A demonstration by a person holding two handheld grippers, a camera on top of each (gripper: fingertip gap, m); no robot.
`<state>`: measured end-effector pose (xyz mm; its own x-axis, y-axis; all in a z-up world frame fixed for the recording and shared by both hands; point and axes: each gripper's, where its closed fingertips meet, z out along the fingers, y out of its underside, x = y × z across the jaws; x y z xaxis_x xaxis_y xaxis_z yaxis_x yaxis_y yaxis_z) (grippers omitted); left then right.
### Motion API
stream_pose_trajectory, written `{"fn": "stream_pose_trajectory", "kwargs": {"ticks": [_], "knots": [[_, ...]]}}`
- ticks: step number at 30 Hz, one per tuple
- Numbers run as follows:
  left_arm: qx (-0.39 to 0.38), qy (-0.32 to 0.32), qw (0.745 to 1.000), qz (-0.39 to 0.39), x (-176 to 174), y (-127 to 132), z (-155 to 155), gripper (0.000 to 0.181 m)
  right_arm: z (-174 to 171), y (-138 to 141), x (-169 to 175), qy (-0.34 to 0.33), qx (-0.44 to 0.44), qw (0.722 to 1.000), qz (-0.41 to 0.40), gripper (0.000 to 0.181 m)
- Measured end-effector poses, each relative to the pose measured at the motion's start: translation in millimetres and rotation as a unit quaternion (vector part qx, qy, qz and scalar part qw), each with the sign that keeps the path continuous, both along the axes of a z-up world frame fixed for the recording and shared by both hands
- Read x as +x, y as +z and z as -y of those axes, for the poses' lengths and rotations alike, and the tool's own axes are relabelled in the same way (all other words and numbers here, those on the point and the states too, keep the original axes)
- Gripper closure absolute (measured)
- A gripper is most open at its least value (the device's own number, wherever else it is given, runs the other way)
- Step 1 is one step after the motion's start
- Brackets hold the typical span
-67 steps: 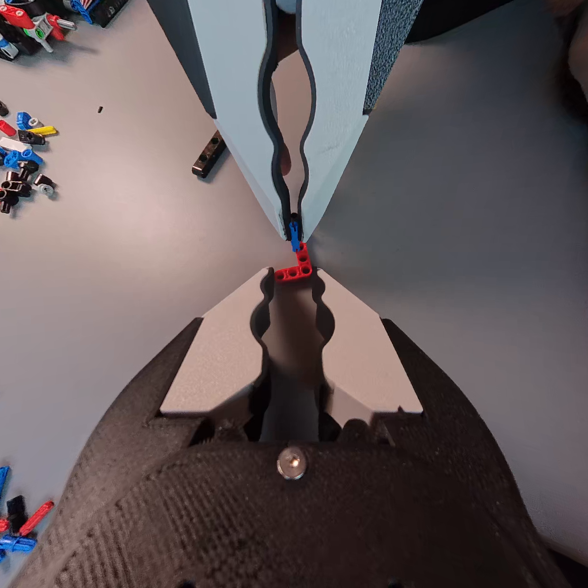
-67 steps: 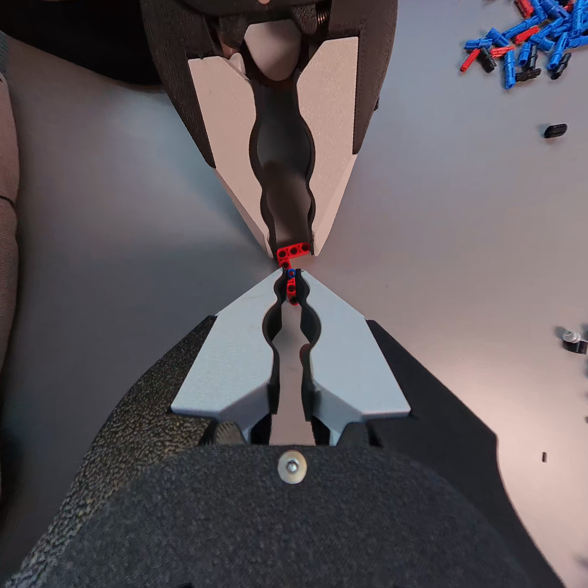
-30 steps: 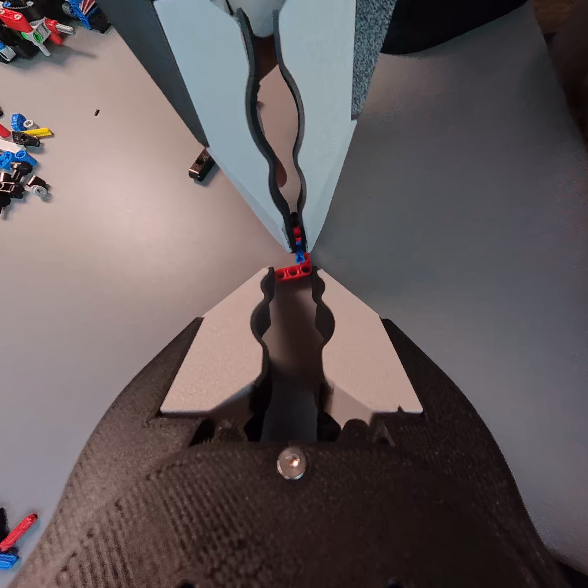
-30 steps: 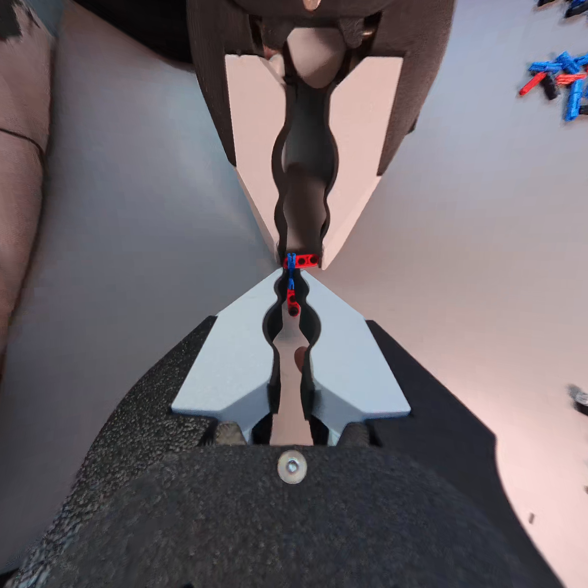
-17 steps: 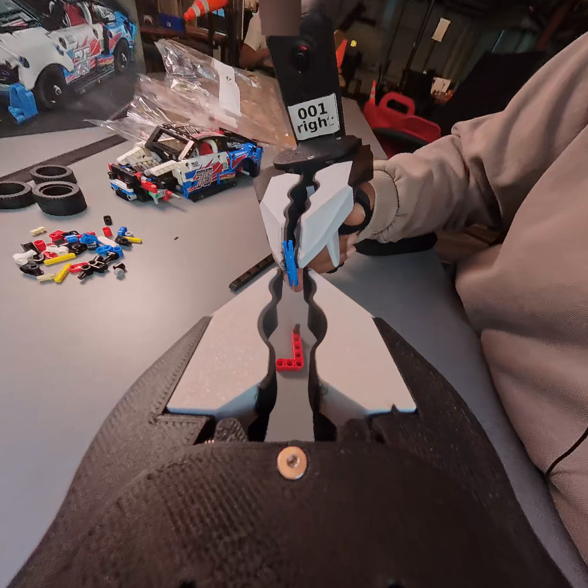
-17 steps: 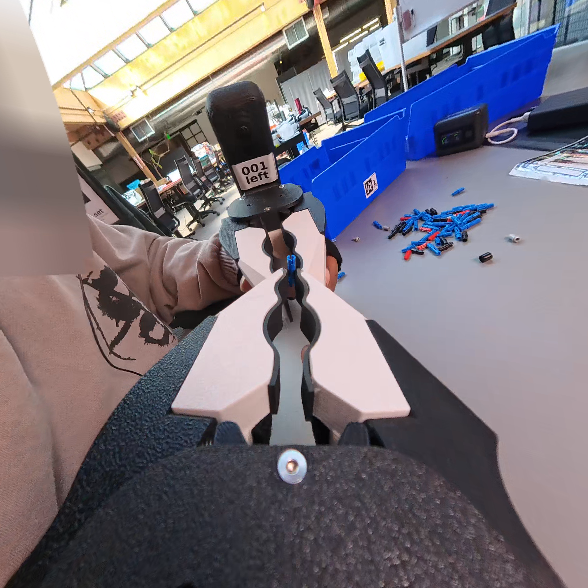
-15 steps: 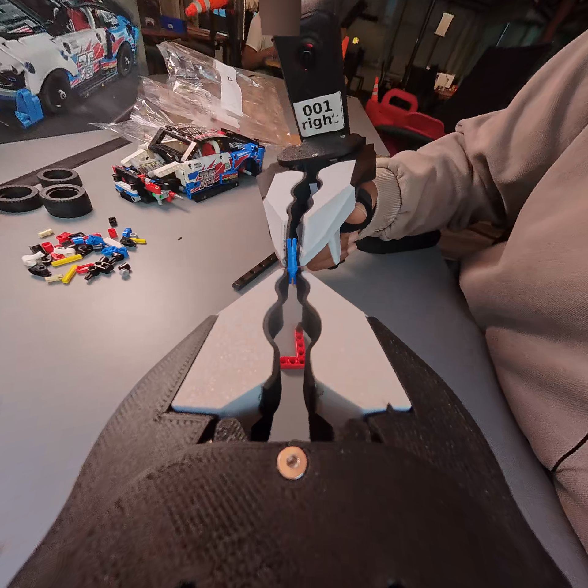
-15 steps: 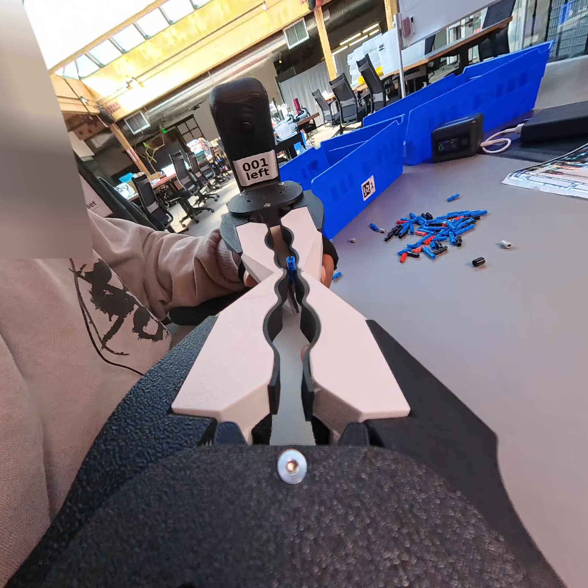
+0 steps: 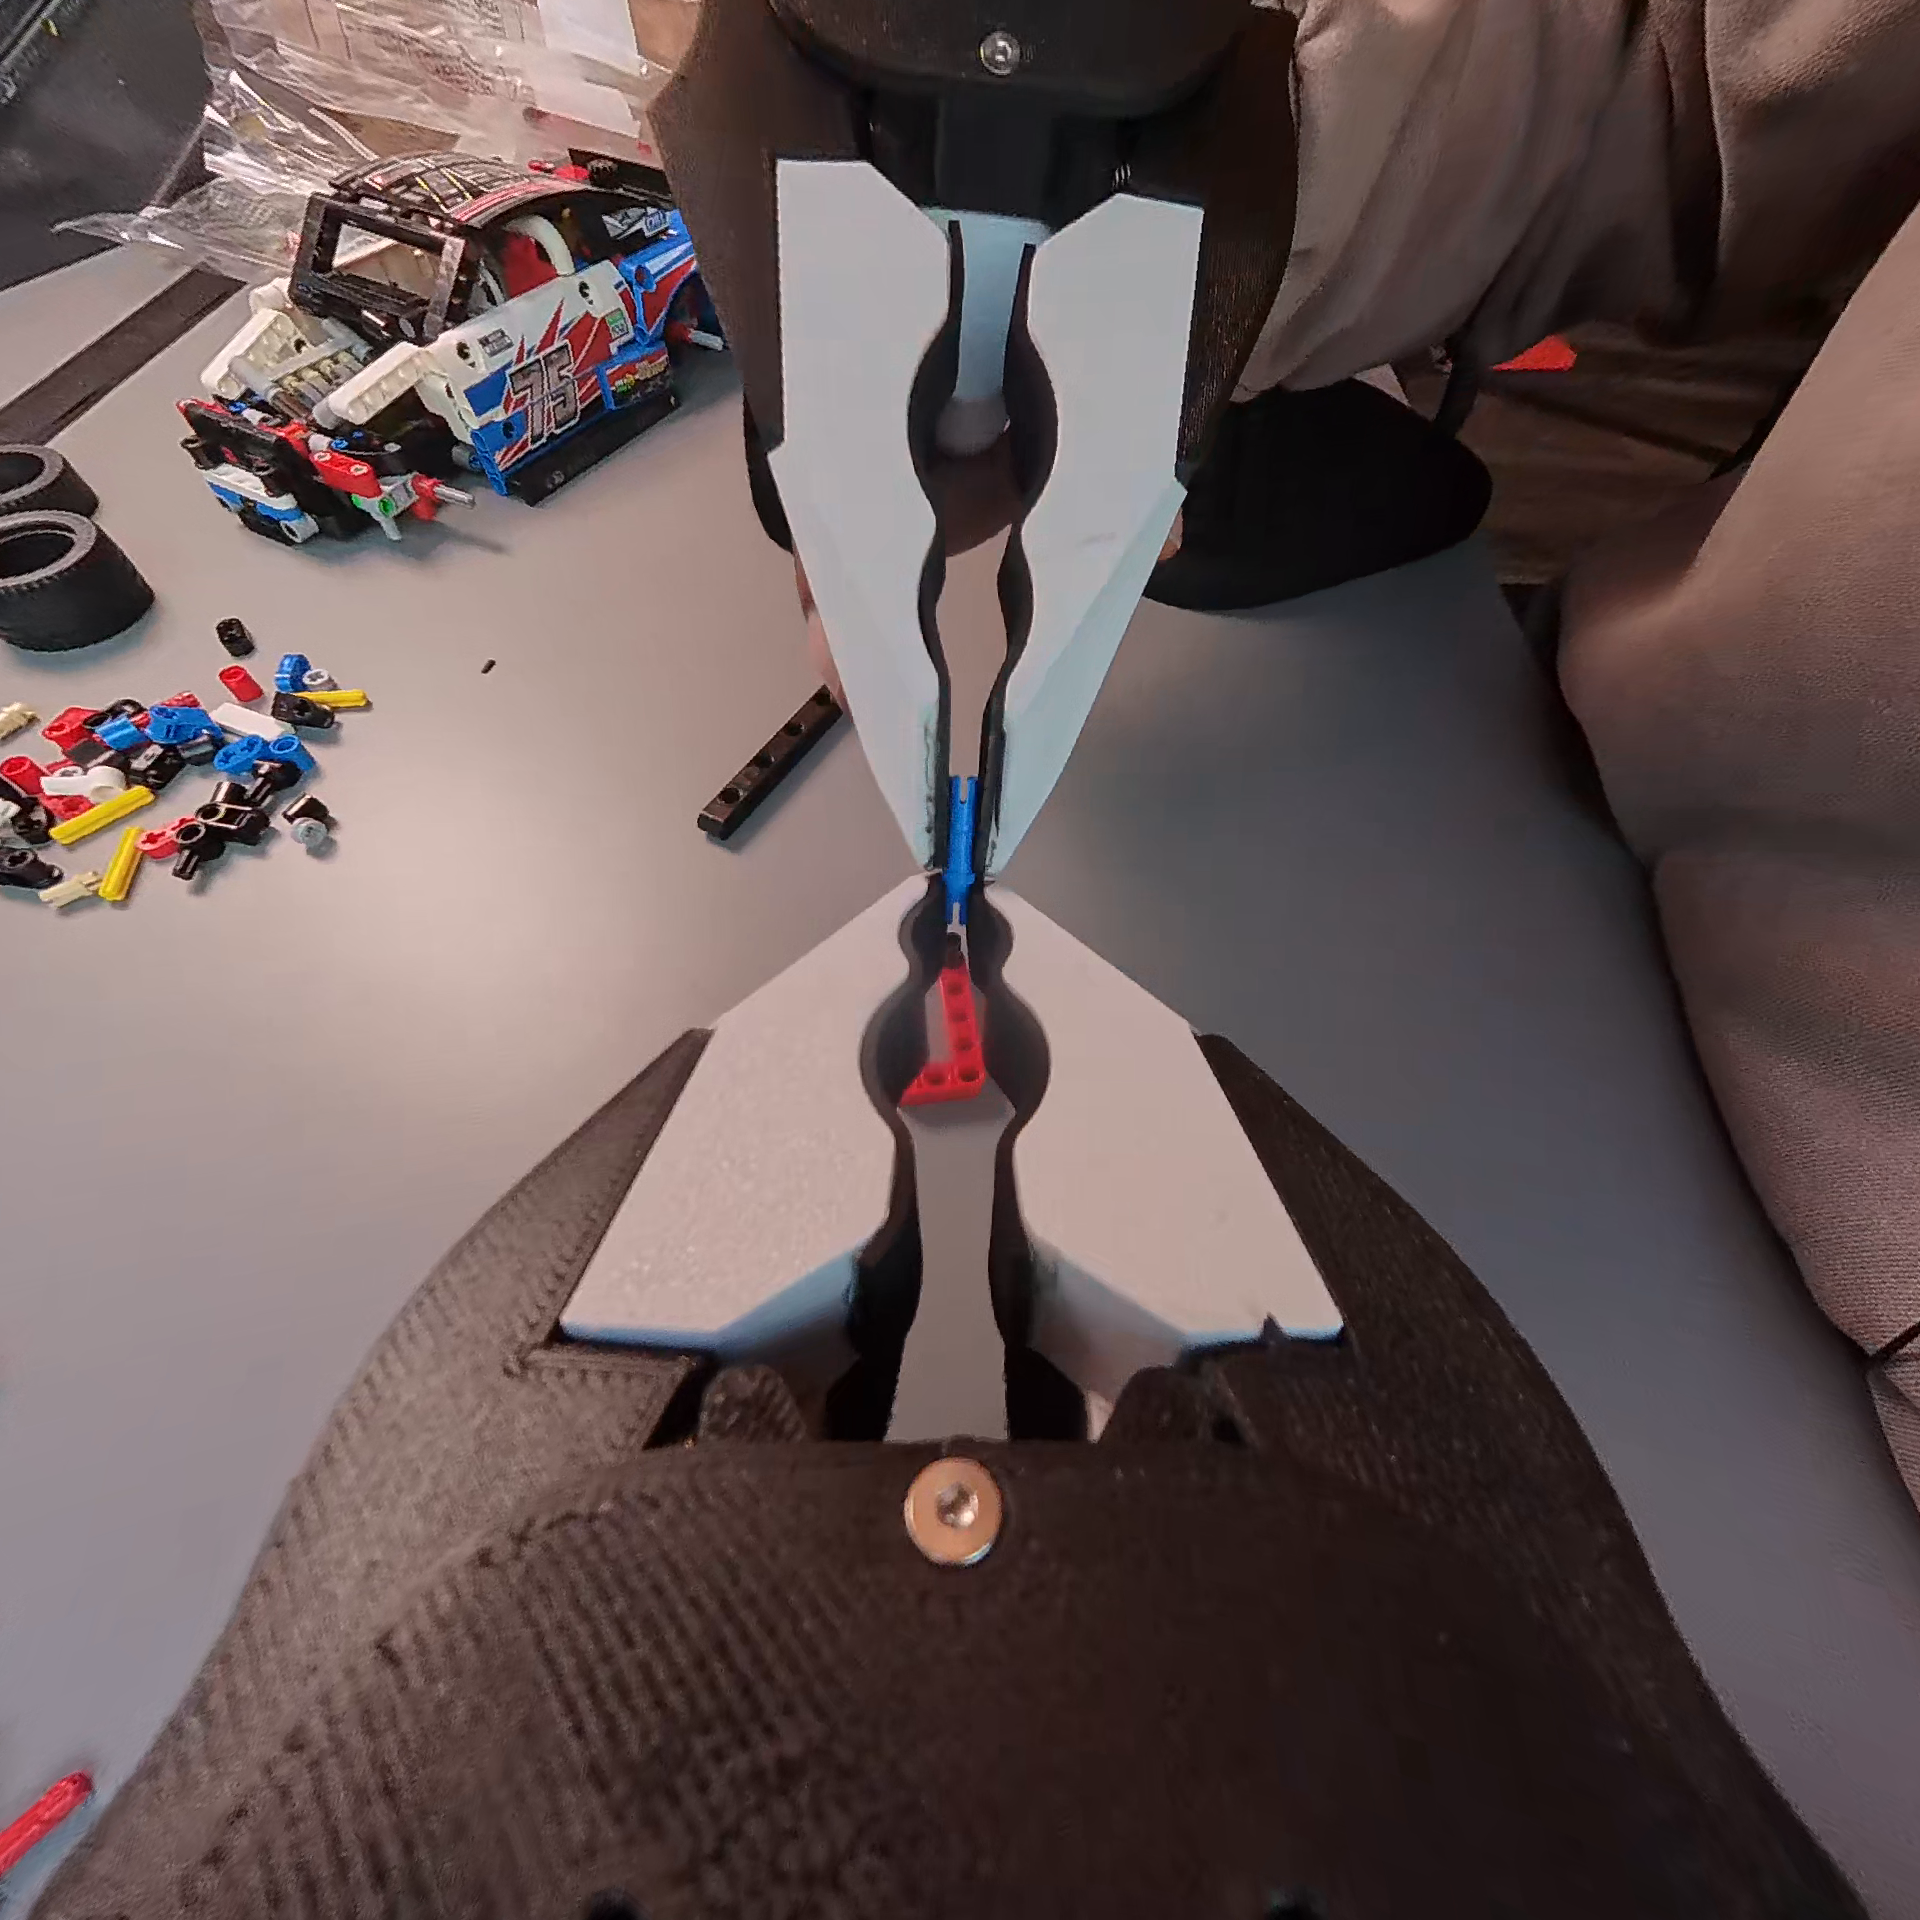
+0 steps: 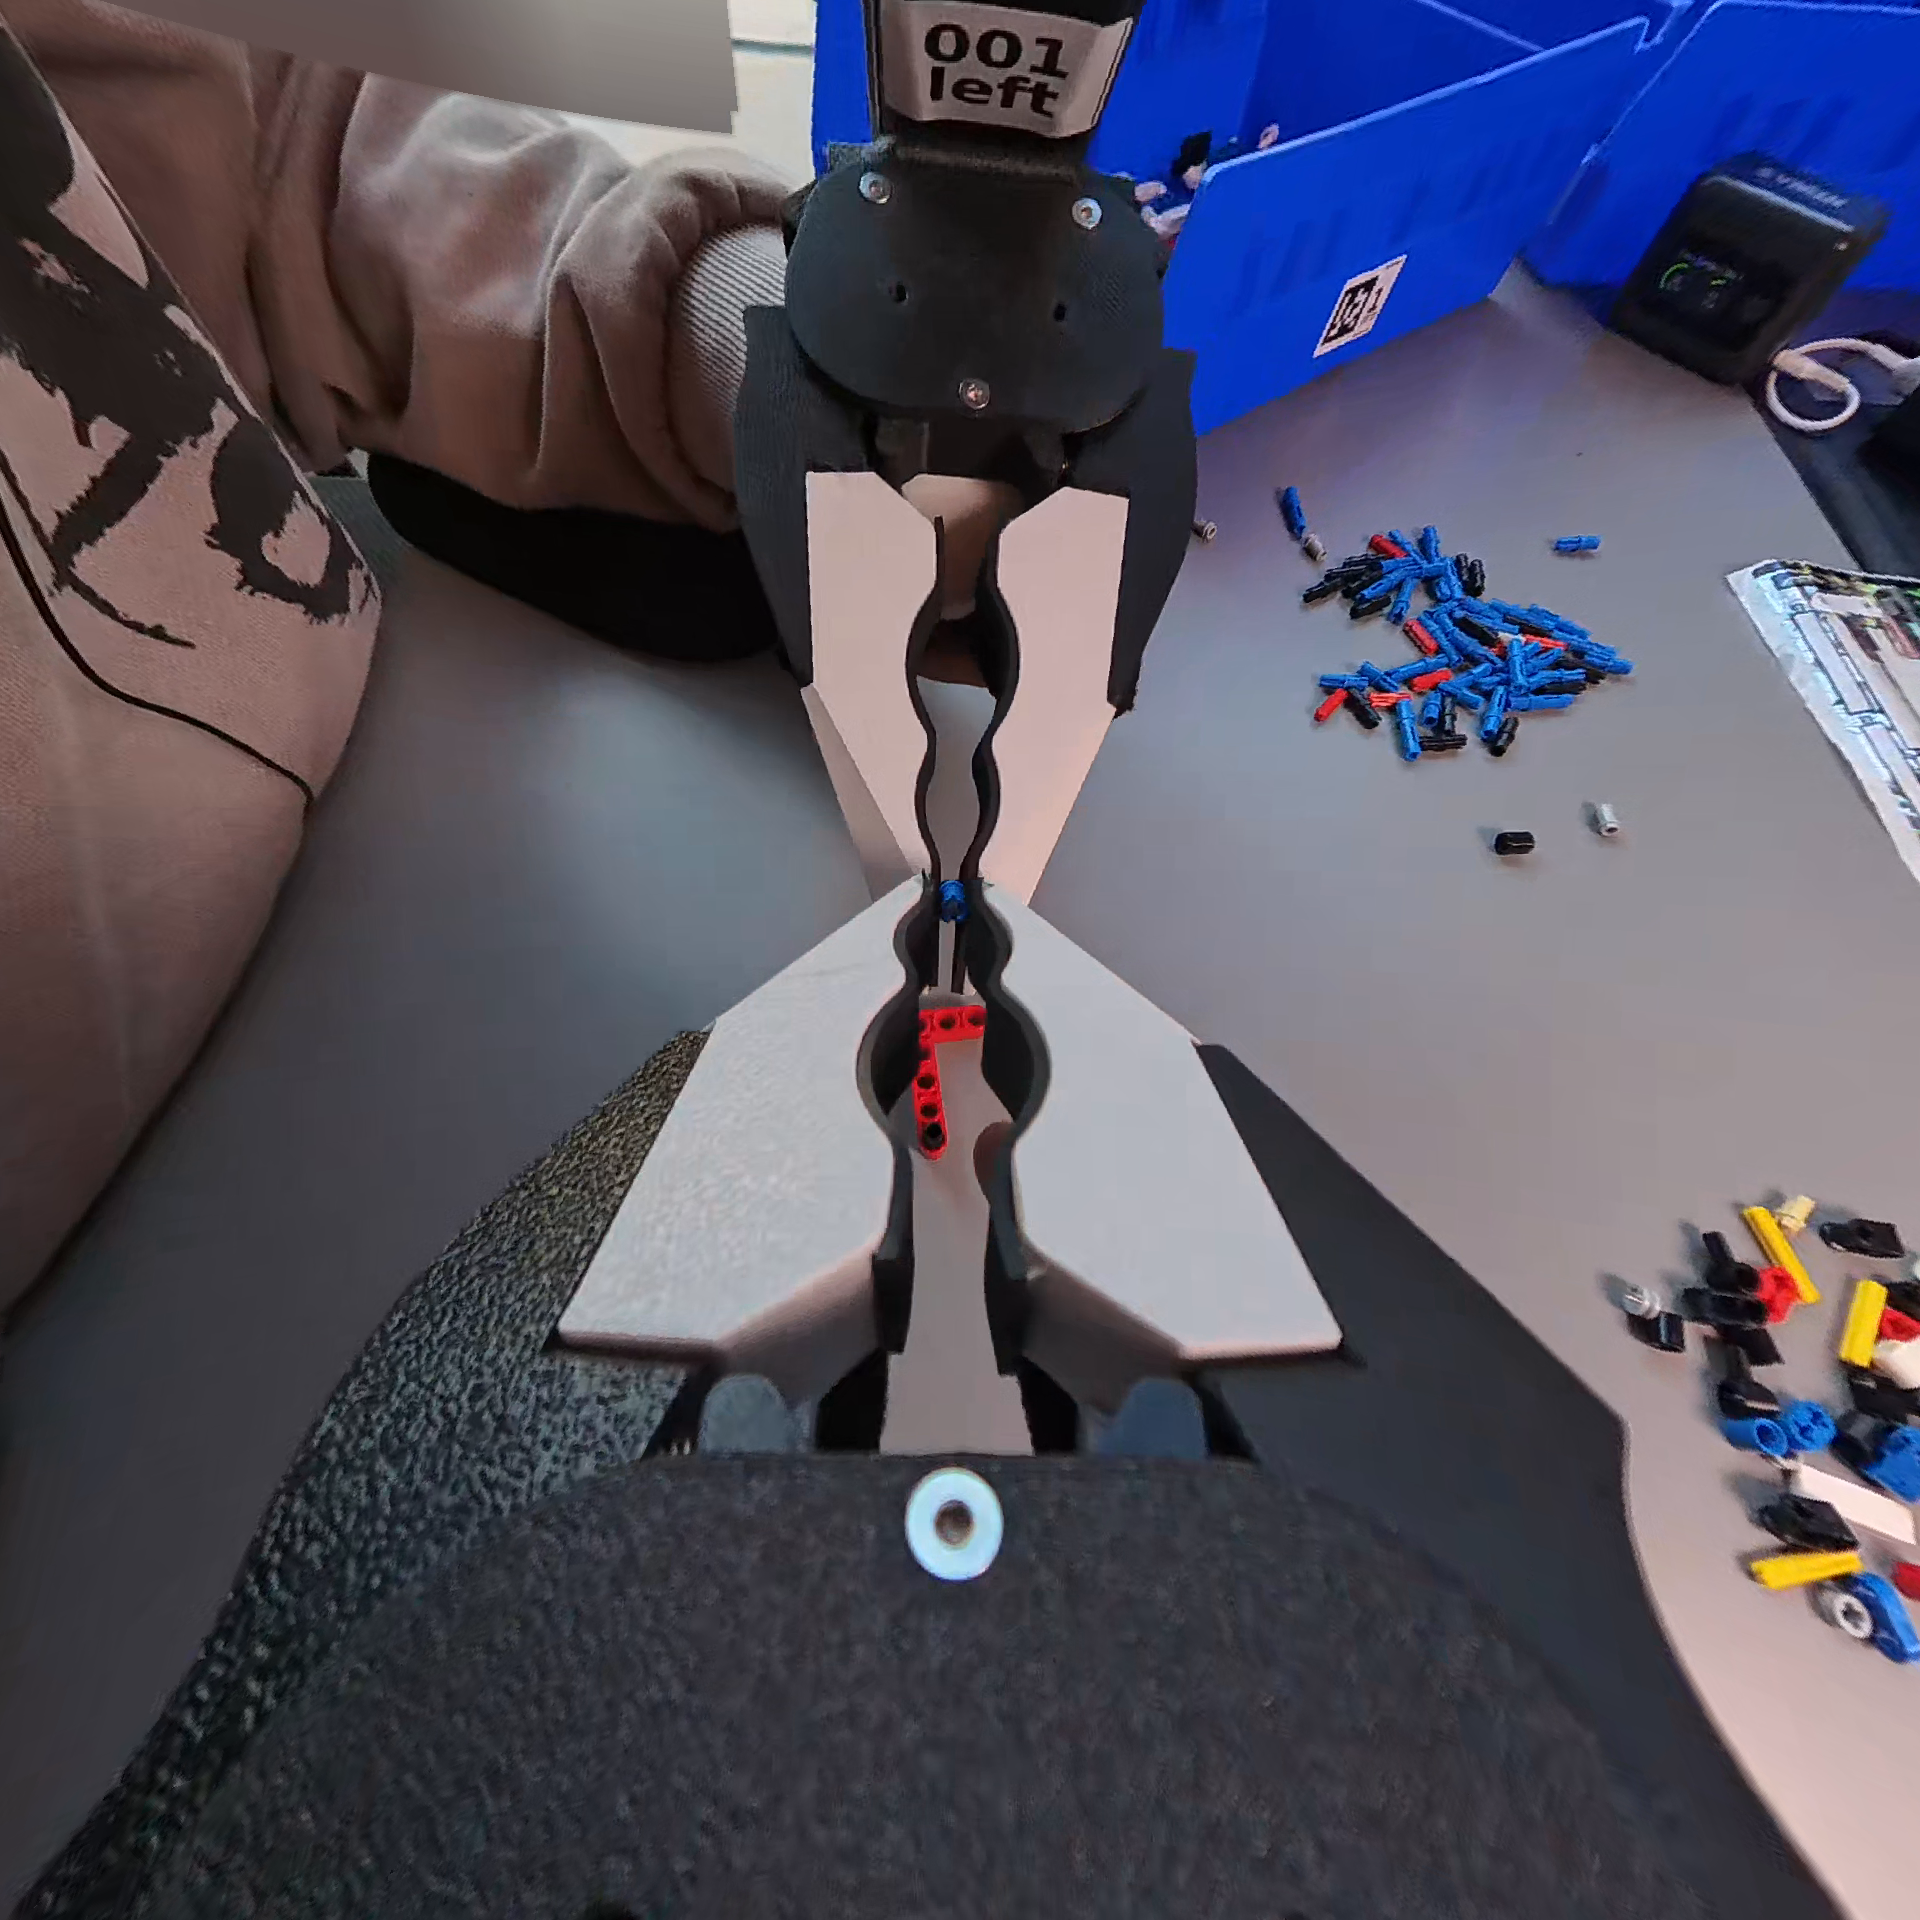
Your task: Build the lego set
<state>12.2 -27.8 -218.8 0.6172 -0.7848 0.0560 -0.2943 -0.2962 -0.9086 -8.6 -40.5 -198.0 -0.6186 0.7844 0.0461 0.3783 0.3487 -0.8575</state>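
A blue pin [image 9: 961, 831] is clamped in my right gripper [image 10: 951, 904], which comes in from the top of the left wrist view. My left gripper [image 9: 956, 896] meets it tip to tip and is shut on the pin's free end [image 10: 951, 899]. A red L-shaped beam [image 9: 951, 1044] lies on the grey table [image 9: 416, 1039] under the tips. It shows through the gap between the fingers in both views [image 10: 940, 1081], and neither gripper holds it.
A part-built Lego car [image 9: 457, 343], tyres [image 9: 62, 561], a pile of small parts [image 9: 156, 769] and a black beam [image 9: 774, 764] lie to the left. Blue pins [image 10: 1465, 655], blue bins [image 10: 1455, 187], a booklet [image 10: 1849, 675] and mixed parts [image 10: 1818, 1382] show in the right wrist view. Both grippers' tips are roughly 30 cm from the part-built Lego car [image 9: 457, 343].
The red L-beam has left my left gripper and now lies on the table. My left gripper has closed on the free end of the blue pin. Both views have tilted back down.
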Motion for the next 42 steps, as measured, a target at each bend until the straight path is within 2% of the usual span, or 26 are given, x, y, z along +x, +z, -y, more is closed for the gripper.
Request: {"fn": "stream_pose_trajectory", "kwargs": {"ticks": [3, 6, 9, 17, 23, 31, 42], "knots": [[-0.010, 0.005, 1.000, -0.006, -2.0, -3.8, 0.0, 0.176, -1.2, -2.5, 0.6, 0.004, 0.015, 1.000, 0.021, 0.179], [-0.038, 0.017, 0.997, -0.072, -21.8, -27.9, 0.5, 0.141, -6.9, -18.9, 7.2, 0.010, 0.064, 0.995, 0.077, 0.179], [-0.062, 0.009, 0.992, -0.107, -27.8, -47.5, 2.8, 0.133, -6.2, -43.1, 12.2, 0.020, 0.116, 0.985, 0.123, 0.179], [-0.061, -0.008, 0.989, -0.132, -15.6, -58.7, 5.2, 0.140, -5.9, -68.3, 15.8, 0.038, 0.166, 0.972, 0.162, 0.178], [-0.054, -0.015, 0.989, -0.135, -12.1, -59.9, 5.6, 0.158, -4.7, -68.4, 15.6, 0.036, 0.174, 0.968, 0.179, 0.179], [-0.051, -0.016, 0.989, -0.137, -13.5, -59.9, 5.0, 0.158, -5.8, -68.8, 12.8, 0.024, 0.188, 0.959, 0.209, 0.179], [-0.054, -0.018, 0.989, -0.138, -13.3, -59.9, 5.5, 0.158, -5.8, -68.5, 13.1, -0.008, 0.127, 0.968, 0.215, 0.179]]}}
